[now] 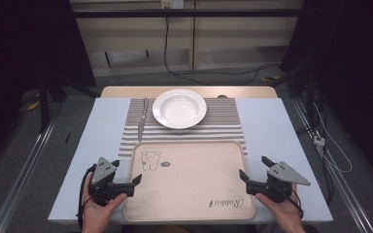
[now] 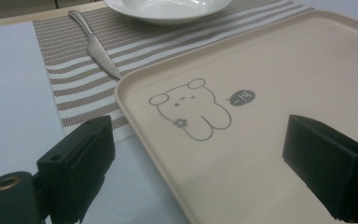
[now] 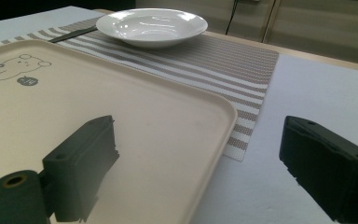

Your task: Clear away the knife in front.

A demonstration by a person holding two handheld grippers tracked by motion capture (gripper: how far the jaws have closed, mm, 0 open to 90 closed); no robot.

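- Table (image 1: 272, 126): pale top, striped placemat (image 1: 223, 124); dark room.
- Plate (image 1: 179, 108), knife (image 1: 142, 121) beyond tray (image 1: 189, 182).
- Left gripper (image 1: 125, 172), right gripper (image 1: 252, 167): both released, straddling the tray's edges.

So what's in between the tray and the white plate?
Only striped placemat. In the high view, a bare band of it separates the tray from the white plate; the knife lies off to the plate's left.
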